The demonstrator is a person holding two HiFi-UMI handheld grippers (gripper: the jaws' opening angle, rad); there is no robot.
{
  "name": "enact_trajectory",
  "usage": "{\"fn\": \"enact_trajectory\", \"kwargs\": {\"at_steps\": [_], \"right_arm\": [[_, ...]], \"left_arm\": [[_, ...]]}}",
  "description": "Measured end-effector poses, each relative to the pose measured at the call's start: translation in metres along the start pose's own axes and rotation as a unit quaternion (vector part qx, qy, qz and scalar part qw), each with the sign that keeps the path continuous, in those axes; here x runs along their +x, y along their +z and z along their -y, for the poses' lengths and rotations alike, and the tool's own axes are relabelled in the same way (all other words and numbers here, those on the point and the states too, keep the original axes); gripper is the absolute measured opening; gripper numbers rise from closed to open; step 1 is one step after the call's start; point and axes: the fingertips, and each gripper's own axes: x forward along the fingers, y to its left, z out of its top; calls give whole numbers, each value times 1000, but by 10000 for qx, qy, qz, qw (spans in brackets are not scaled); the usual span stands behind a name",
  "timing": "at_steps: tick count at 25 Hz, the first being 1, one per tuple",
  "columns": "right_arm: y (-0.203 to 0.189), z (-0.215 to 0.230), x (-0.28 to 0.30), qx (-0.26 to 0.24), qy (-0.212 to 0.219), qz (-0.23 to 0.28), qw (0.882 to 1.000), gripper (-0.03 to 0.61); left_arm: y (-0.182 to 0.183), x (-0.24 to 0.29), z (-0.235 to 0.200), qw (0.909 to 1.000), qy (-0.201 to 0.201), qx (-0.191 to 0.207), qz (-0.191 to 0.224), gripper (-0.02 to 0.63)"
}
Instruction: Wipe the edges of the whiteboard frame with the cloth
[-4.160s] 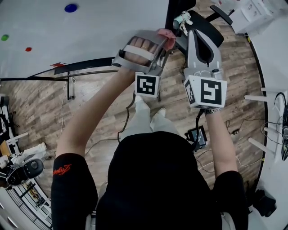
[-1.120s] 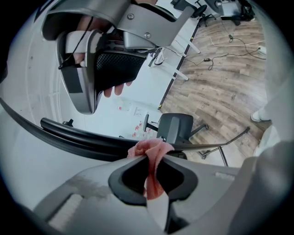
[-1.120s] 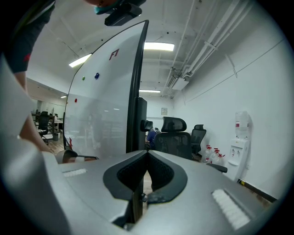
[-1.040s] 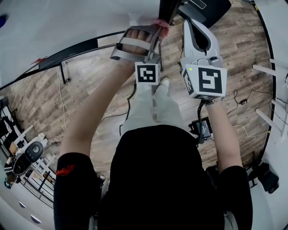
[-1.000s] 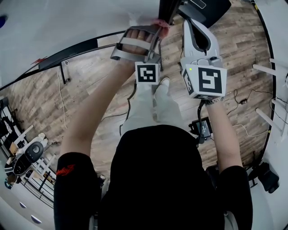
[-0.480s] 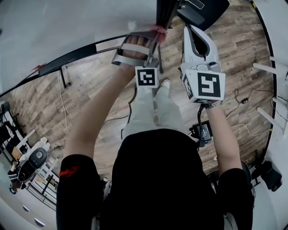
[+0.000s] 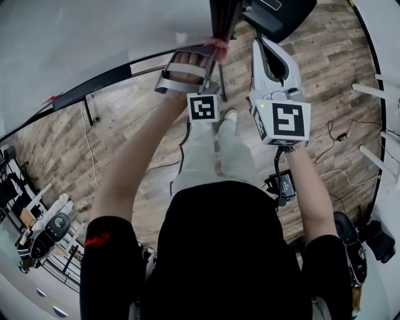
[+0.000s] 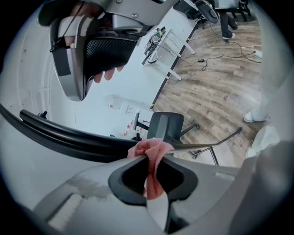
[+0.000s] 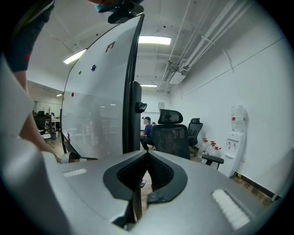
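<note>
A: Left gripper (image 8: 148, 161) is clamped on the pink cloth (image 8: 154, 148). A tuft sticks out past the tips and the tail hangs down inside the jaws. Right gripper (image 9: 147, 153) is pressed together with nothing in it.

B: Where's the cloth relative to the frame?

A: Right at the left tips, up against the black whiteboard frame (image 8: 69, 137), which runs off to that gripper's left. I can't confirm actual contact. In the head view it sits near the corner, where the bottom rail meets the upright edge (image 7: 222, 19).

B: So it's wiping the corner?

A: That's my read. To do it well:
- Put the tuft on the frame, not the bare jaw tips.
- Grip hard so the cloth doesn't drag out.
- Run one straight stroke along the edge, with the cloth wrapped over its face.

B: Right side?

A: Looks idle. The upright edge is just ahead and left of its tips, so hold it clear of the stroke. The office chair (image 9: 171, 135) is farther ahead, beyond the board, and not in the way.
</note>
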Motion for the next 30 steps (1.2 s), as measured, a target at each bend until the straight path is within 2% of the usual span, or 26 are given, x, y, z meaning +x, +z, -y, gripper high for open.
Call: {"fn": "enact_trajectory", "kwargs": {"at_steps": [24, 30], "right_arm": [[-25, -1, -4, 48, -63, -204, 9998, 2], [-25, -1, -8, 26, -81, -220, 9997, 2]], "left_arm": [[-4, 13, 31, 9995, -308, -80, -86, 44], [-4, 8, 40, 9971, -626, -404, -153, 44]]}}
